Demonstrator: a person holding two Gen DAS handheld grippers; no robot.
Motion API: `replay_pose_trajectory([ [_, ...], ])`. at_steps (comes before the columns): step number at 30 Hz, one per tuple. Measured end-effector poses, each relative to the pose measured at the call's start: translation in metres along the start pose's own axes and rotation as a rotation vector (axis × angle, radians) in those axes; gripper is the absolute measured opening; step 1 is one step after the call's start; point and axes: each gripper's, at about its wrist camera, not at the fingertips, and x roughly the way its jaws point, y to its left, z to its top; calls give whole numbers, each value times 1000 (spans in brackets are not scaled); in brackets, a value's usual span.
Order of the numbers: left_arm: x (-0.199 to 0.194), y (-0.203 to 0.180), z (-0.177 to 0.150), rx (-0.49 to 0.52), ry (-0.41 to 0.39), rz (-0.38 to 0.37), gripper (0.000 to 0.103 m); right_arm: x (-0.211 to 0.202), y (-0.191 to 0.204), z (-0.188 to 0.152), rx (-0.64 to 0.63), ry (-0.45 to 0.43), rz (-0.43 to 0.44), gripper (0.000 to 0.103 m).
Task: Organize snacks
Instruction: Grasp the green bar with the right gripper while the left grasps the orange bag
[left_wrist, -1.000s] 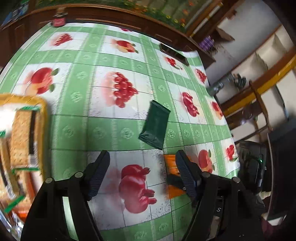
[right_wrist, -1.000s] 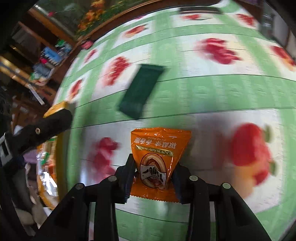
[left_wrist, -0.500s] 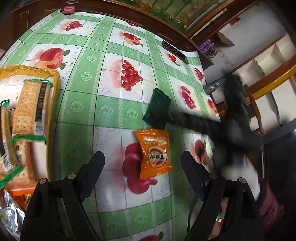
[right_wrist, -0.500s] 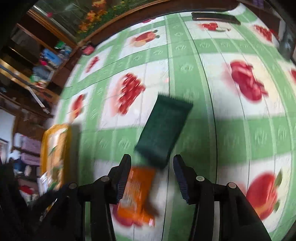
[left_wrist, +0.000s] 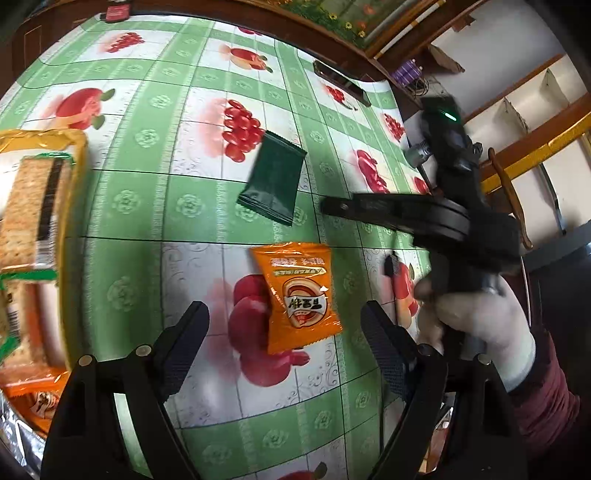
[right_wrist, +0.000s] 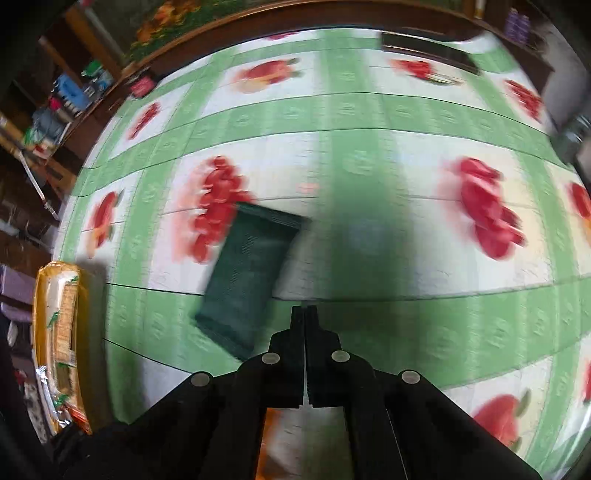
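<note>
Your left gripper (left_wrist: 284, 328) gapes wide over the orange packet (left_wrist: 298, 295), empty; your right gripper (right_wrist: 305, 317) is closed on nothing beside the green packet (right_wrist: 247, 273).

A second ago the right hand-held gripper (right_wrist: 305, 314) pinched the orange snack packet (left_wrist: 301, 295) between its fingers; it has since let go, and its jaws are now pressed together with nothing between them. The packet now lies flat on the bench (left_wrist: 155, 206), just nearer than the dark green packet (left_wrist: 273, 181) and apart from it. The right hand-held gripper has moved up beside the green packet.
</note>
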Motion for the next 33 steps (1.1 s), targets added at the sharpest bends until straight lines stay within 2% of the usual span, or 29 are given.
replay_pose_trajectory([
  [2,-3,3,3,-21,-12,-8,84,-7,-11,-3,37,9,102,8],
  [4,-7,7,6,-46,-19,-13,84,-15,-16,-1,67,2,163,22],
  [5,-11,9,6,-57,-27,-16,84,-17,-16,3,76,-2,176,45],
  [6,-14,10,5,-57,-33,-16,84,-19,-14,7,85,-9,187,62],
  [7,-17,10,4,-55,-37,-13,84,-18,-10,14,89,-20,172,64],
  [13,-36,23,-2,-68,-65,9,84,13,43,37,-34,35,64,61],
  [14,-37,27,-2,-72,-67,12,84,19,54,38,-68,46,18,60],
  [15,-38,30,-3,-78,-68,16,84,22,63,39,-107,36,-34,49],
  [18,-35,34,-2,-91,-56,13,84,22,75,35,-159,35,-78,45],
  [21,-27,25,0,-66,-39,8,84,13,56,29,-144,35,-86,45],
  [27,15,-6,7,10,38,20,84,-12,-25,-6,-14,42,-94,46],
  [31,54,-30,9,102,71,93,84,-30,-58,-47,34,39,-82,46],
  [33,65,-45,9,186,43,160,84,-37,-64,-63,46,33,-73,46],
])
